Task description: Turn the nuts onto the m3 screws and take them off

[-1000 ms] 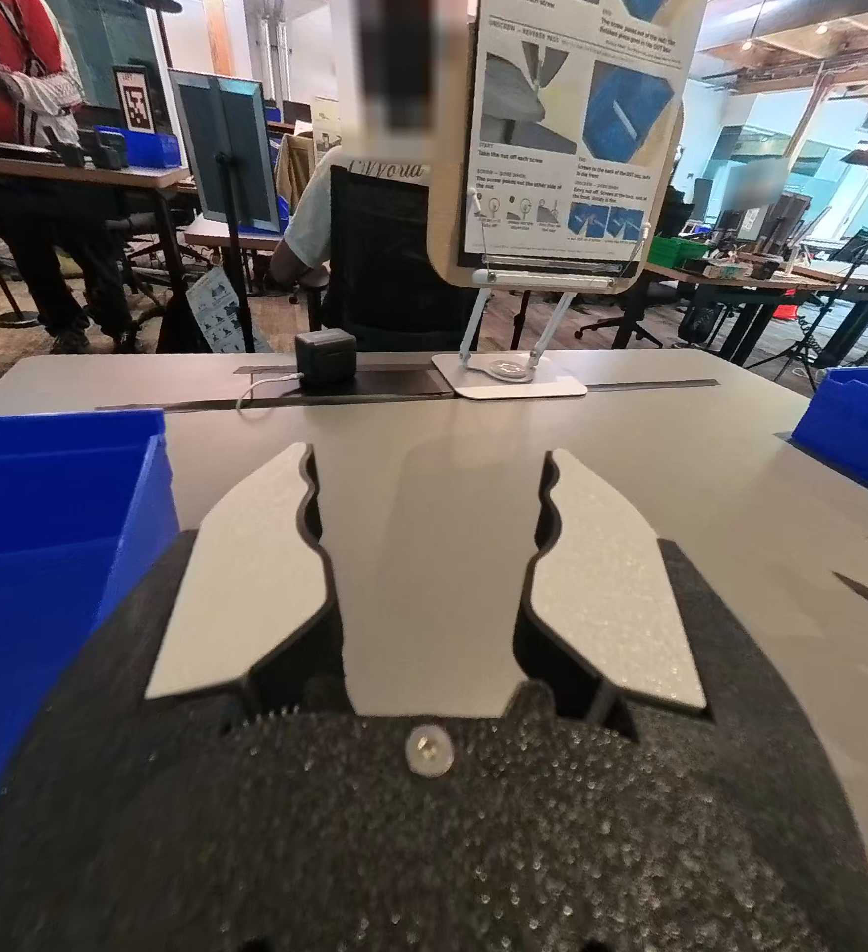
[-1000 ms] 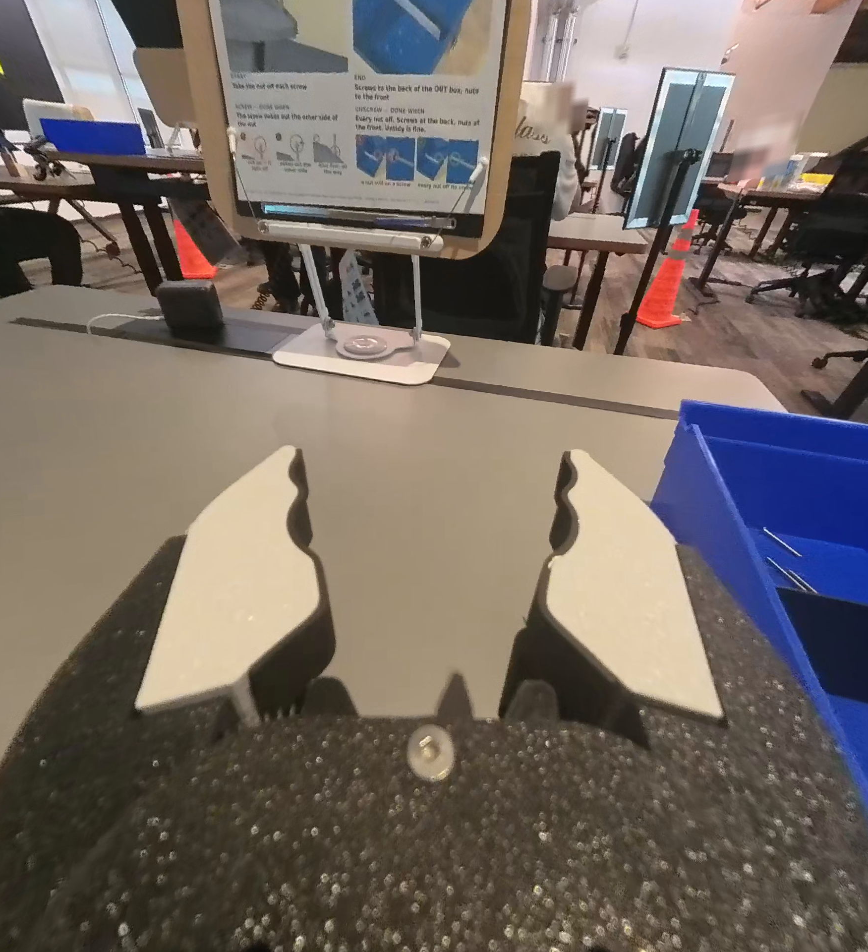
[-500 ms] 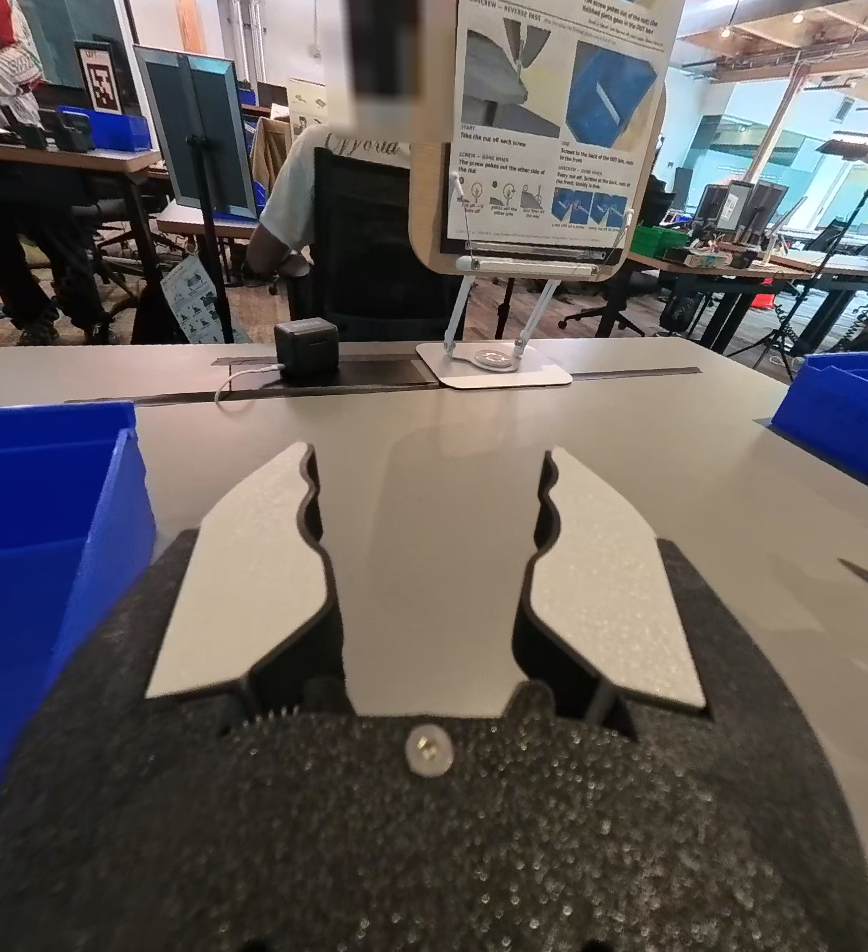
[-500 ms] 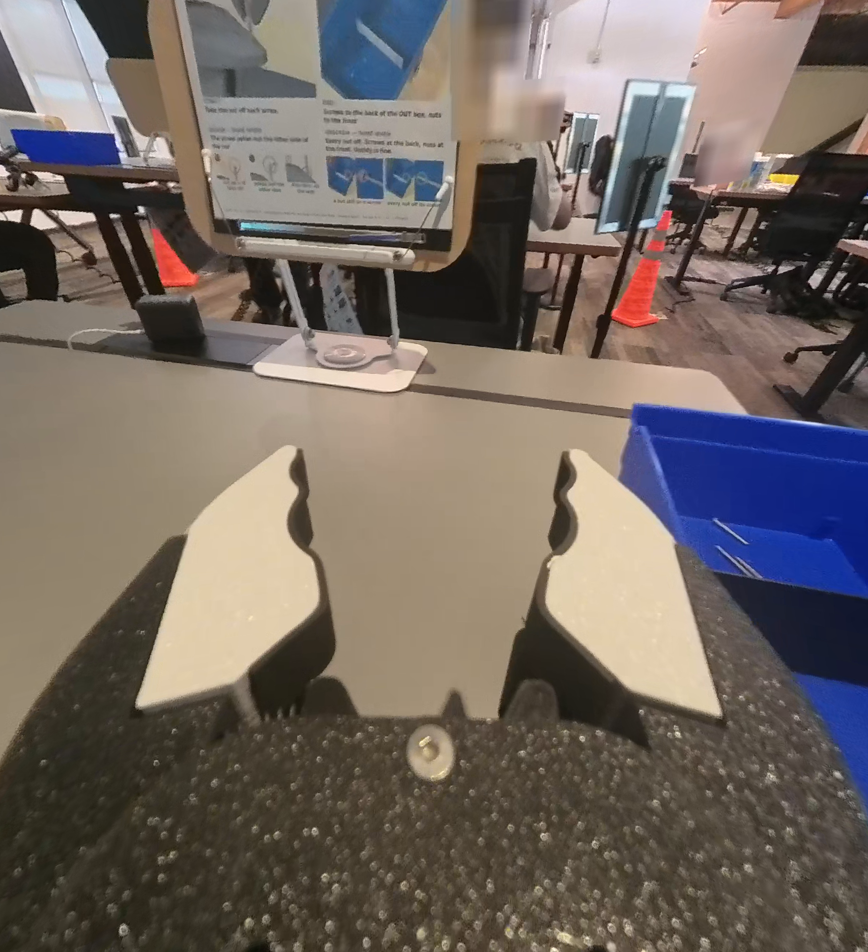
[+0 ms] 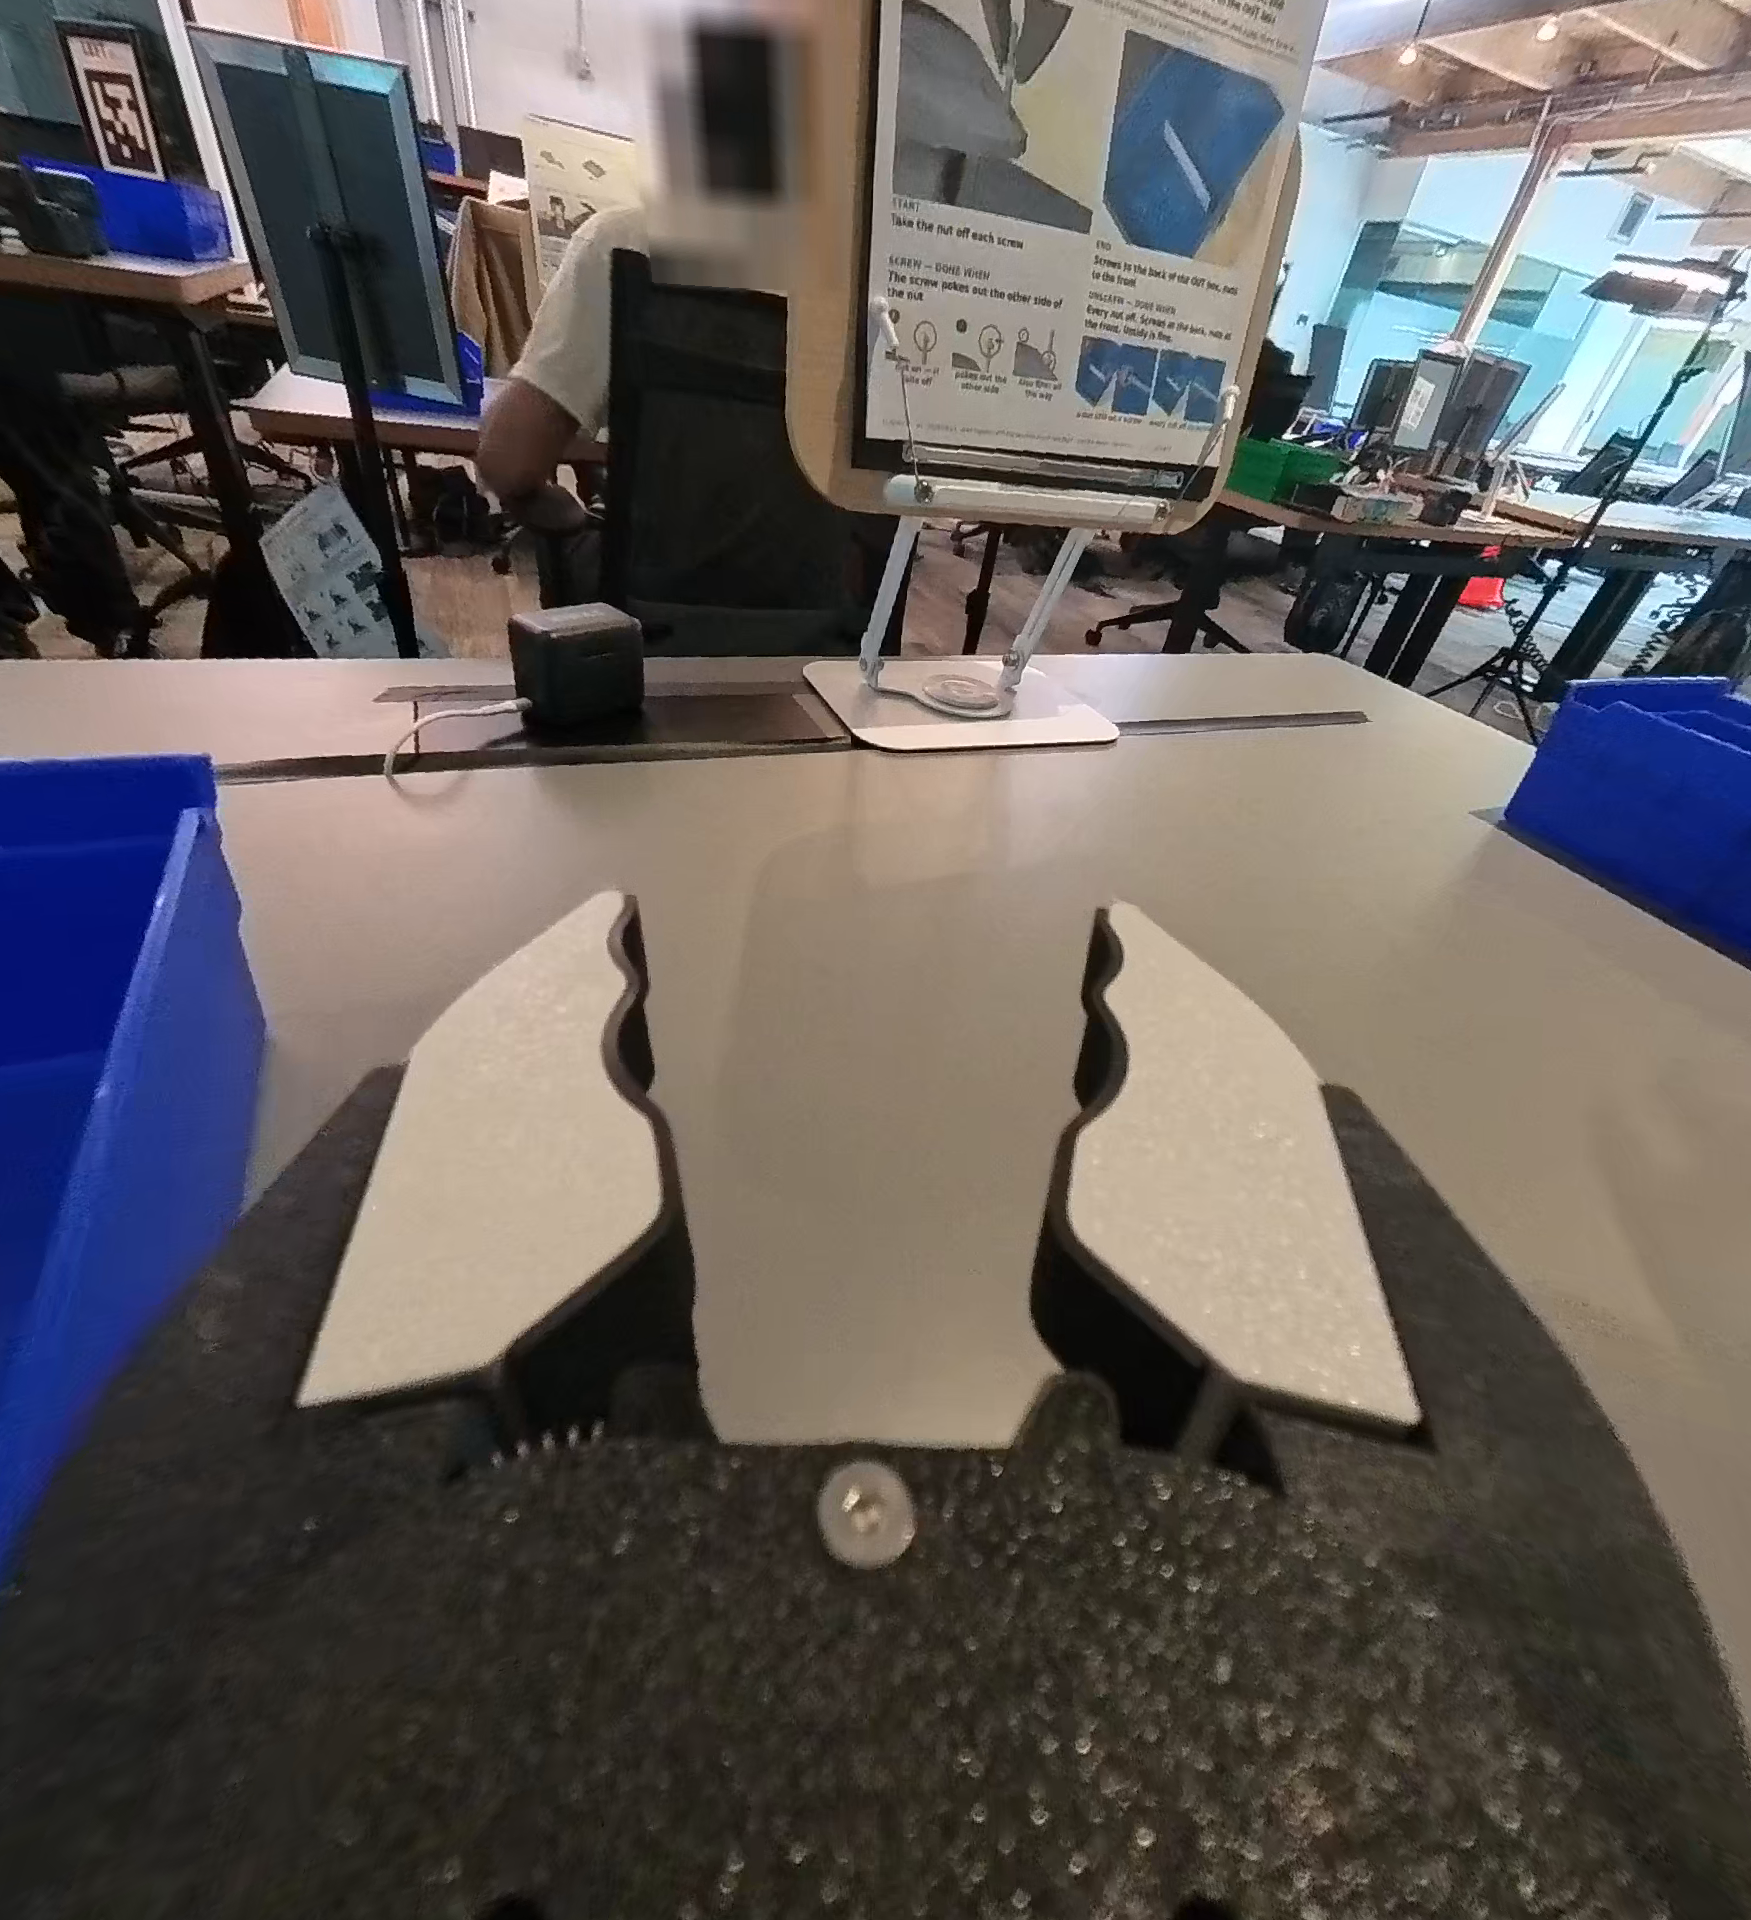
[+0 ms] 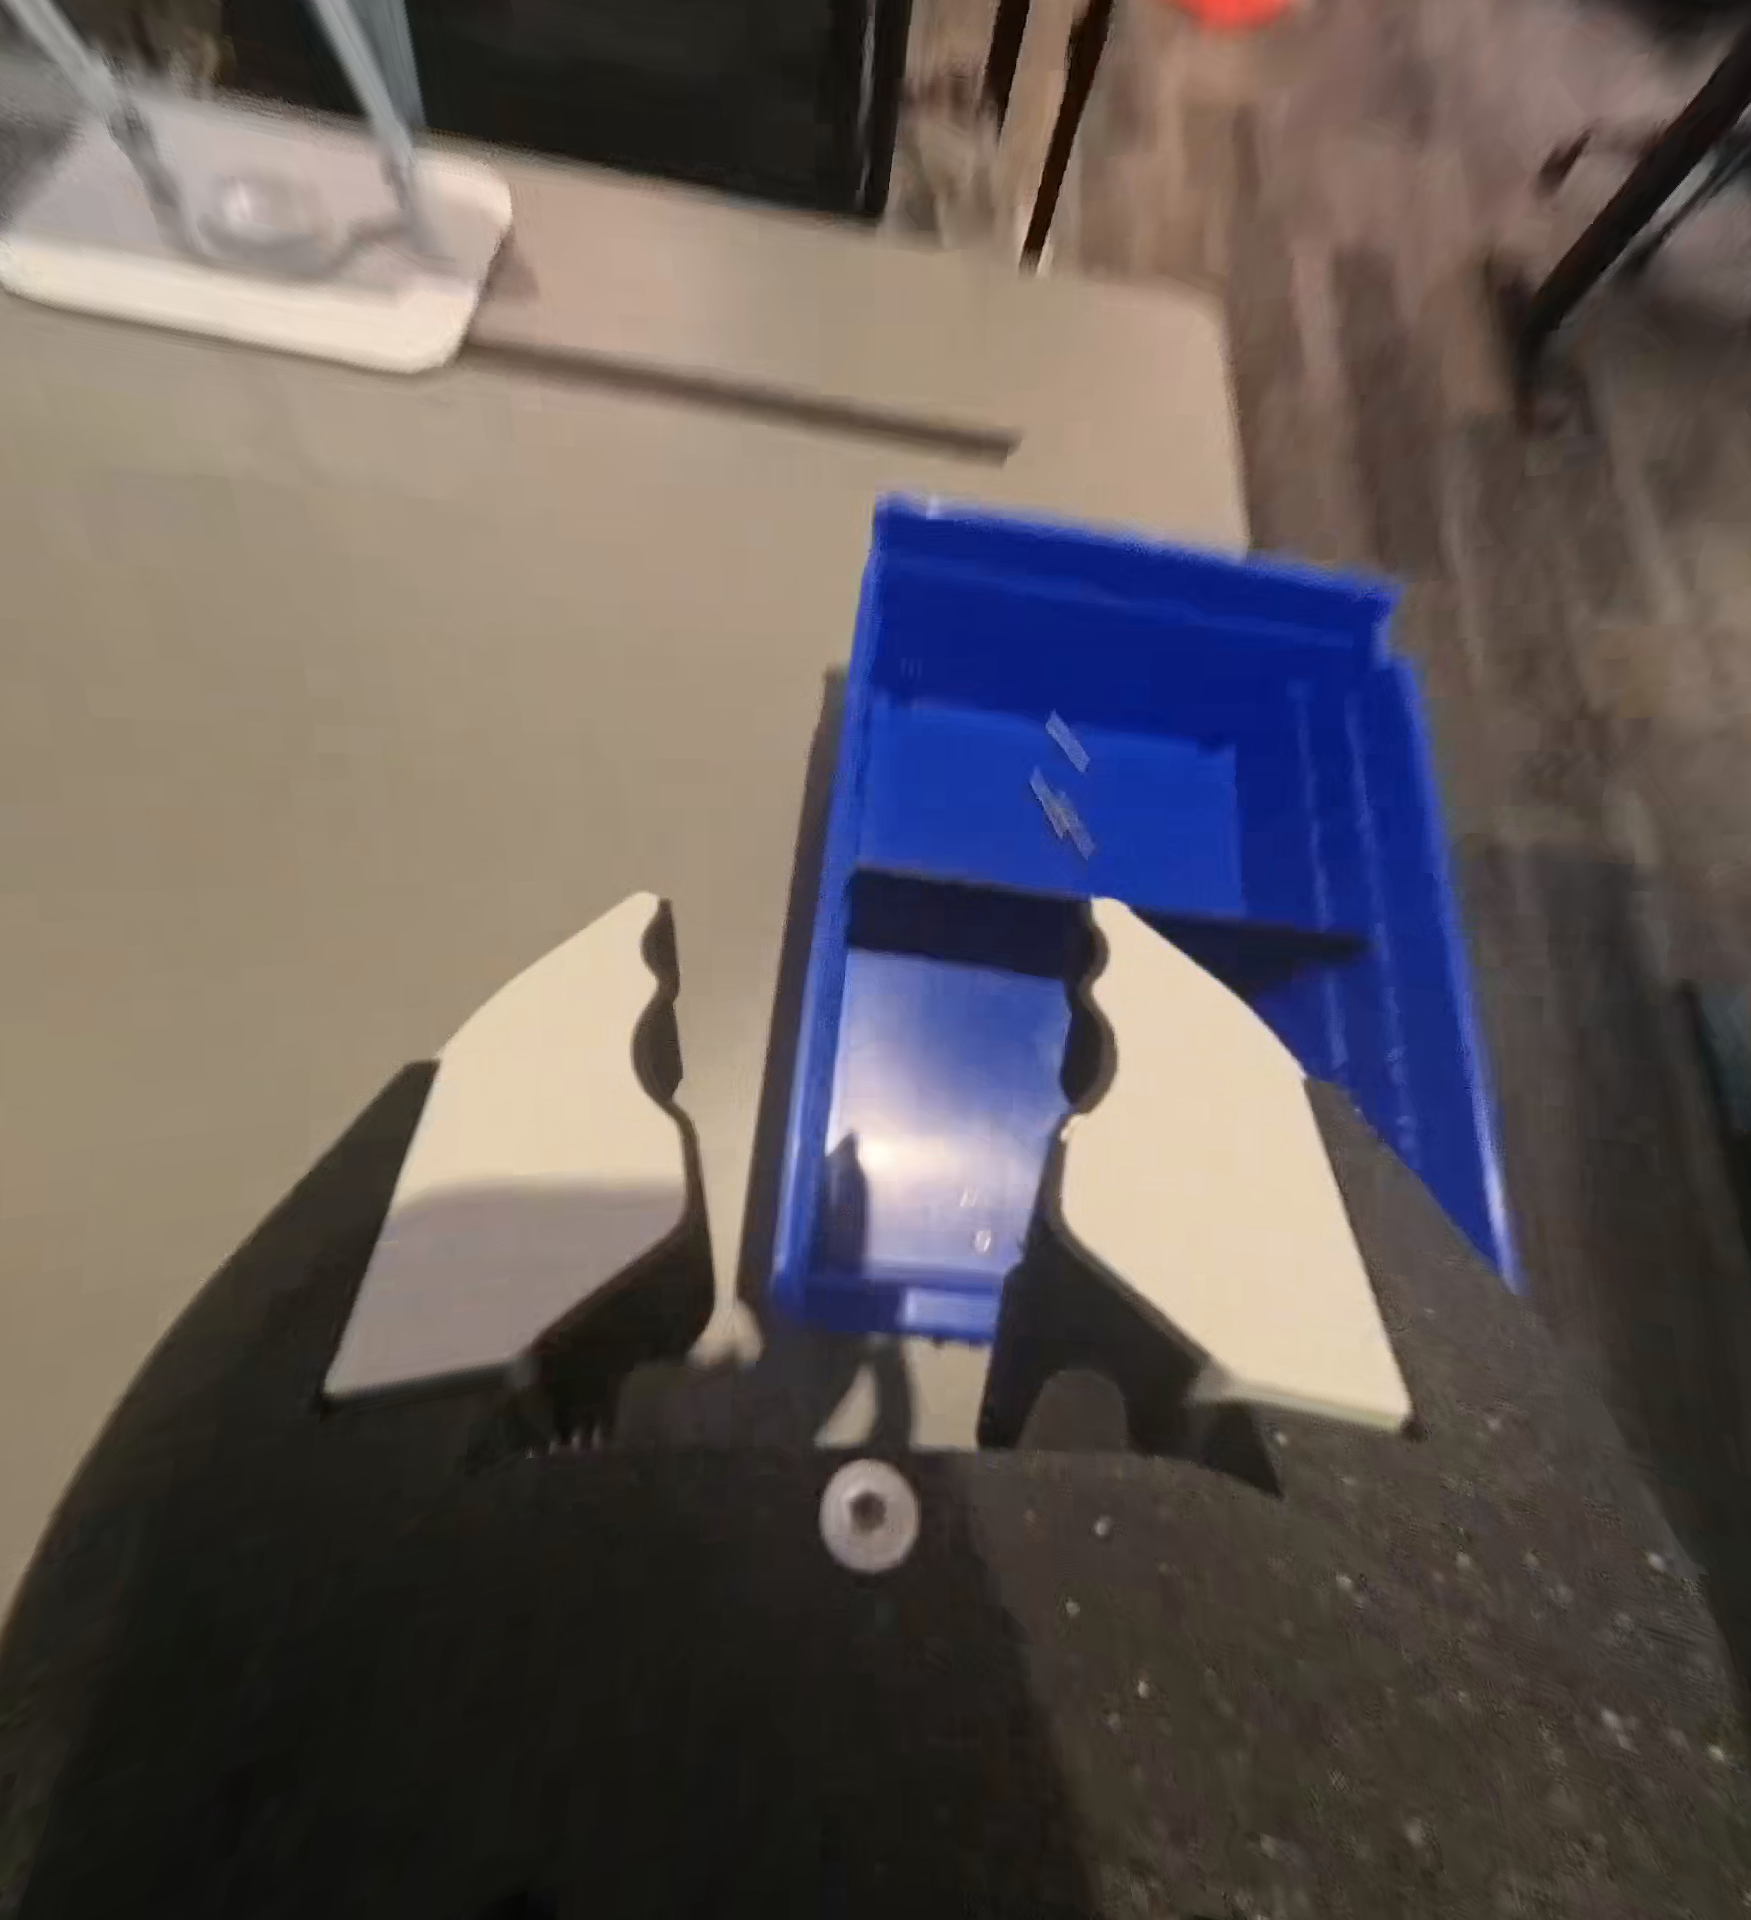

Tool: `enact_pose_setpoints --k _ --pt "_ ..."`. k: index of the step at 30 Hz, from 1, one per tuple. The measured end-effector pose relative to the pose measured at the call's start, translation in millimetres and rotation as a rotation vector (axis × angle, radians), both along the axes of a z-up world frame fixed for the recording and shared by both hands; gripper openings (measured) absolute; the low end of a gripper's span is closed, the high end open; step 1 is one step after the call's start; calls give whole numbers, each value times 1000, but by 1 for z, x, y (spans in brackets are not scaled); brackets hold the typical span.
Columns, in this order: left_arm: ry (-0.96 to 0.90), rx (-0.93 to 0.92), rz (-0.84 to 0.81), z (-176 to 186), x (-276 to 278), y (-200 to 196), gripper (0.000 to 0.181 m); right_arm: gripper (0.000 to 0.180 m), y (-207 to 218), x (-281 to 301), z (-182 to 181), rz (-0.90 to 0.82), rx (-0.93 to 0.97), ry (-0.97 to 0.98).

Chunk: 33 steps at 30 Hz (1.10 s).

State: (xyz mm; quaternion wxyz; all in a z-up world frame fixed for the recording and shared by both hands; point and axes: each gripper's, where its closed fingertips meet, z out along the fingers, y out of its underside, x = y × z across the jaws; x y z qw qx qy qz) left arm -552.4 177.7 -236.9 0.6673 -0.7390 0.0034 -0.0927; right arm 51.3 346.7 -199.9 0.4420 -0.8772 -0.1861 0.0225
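My right gripper (image 6: 876,914) is open and empty, raised and tilted down over a blue divided bin (image 6: 1370,831) at the table's right edge. Thin silver screws (image 6: 1063,790) lie in the bin's far compartment. Small specks that may be nuts (image 6: 980,1236) lie in its near compartment, between my fingers in the blurred view. My left gripper (image 5: 866,914) is open and empty, low over the bare grey table (image 5: 850,852). A second blue bin (image 5: 50,1039) stands close at its left.
The right-hand blue bin also shows in the left wrist view (image 5: 1681,810). An instruction board on a white stand (image 5: 964,717) and a small black cube with a cable (image 5: 575,665) sit at the table's far edge. People sit at desks beyond. Some 65 centimetres of space lies between my two pairs of fingers.
The right gripper has lifted and swung right, tilting down over the blue bin, with motion blur. The left gripper has shifted only slightly.
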Motion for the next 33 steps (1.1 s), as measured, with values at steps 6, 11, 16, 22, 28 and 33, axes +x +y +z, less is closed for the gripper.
enact_pose_setpoints --k 6,11,16,22,28,33 --pt "-6 -5 -19 -1 4 -5 80 59 2 -4 -65 -13 -388 82" --pt "1 -7 -32 1 5 -12 80 48 4 -4 -118 -65 -590 88" --pt "-6 -3 -37 2 3 -19 80 15 3 -12 -132 -73 -688 78" --pt "-19 9 -52 5 5 -26 79 8 0 -21 -133 -75 -713 -107" --pt "-32 11 -66 5 5 -34 78 9 -16 -76 -133 16 -720 -156" --pt "-40 15 -77 8 6 -40 77 9 -38 -138 -132 100 -729 -165"
